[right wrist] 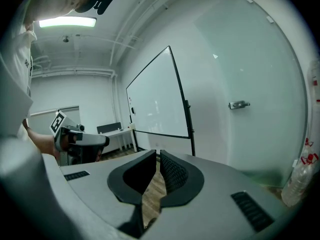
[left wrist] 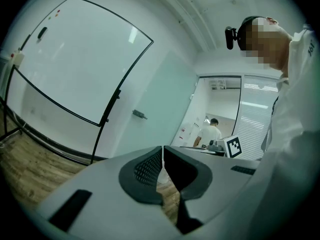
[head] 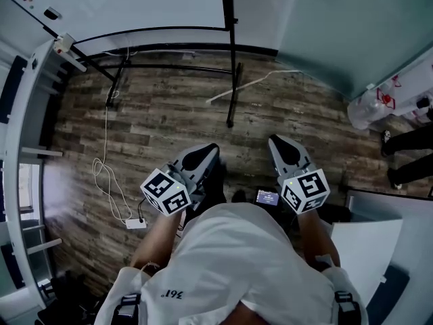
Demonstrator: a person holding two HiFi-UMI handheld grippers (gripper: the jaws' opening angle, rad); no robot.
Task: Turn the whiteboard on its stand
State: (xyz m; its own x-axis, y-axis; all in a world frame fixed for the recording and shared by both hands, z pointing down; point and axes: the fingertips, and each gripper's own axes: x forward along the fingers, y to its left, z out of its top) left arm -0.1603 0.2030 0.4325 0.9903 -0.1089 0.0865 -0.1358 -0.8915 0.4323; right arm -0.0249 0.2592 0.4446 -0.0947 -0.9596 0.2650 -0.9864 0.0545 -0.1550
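Wood-plank floor (head: 169, 114) runs under us in a pale-walled room. At the upper left of the head view stands the whiteboard (head: 122, 5). Its white face is bare apart from a dark eraser (head: 52, 13) and a few small dots near its left end. It hangs in a black stand (head: 232, 66), whose upright post runs down the board's right edge to a foot on the floor.

We are well apart from it, and neither gripper touches the board or the stand. The left gripper (head: 206, 153) and the right gripper (head: 279, 144) sit side by side at the lower middle of the head view, both pointing up the frame towards the stand. In each gripper view the jaws are closed tip to tip with nothing between them. Only floor shows through the slit below the pads.

Further out, a white cable (head: 108, 175) loops over the floor at the left and ends in a small white block (head: 135, 223). A pale rod (head: 250, 83) lies just right of the stand's post. A frosted glass door with a metal handle (right wrist: 239, 104) fills the right of the right gripper view. A clear plastic bag (head: 369, 107) with red marks sits at the right edge of the head view. A person in a white shirt (left wrist: 212, 131) stands in a far doorway at the centre right of the left gripper view.
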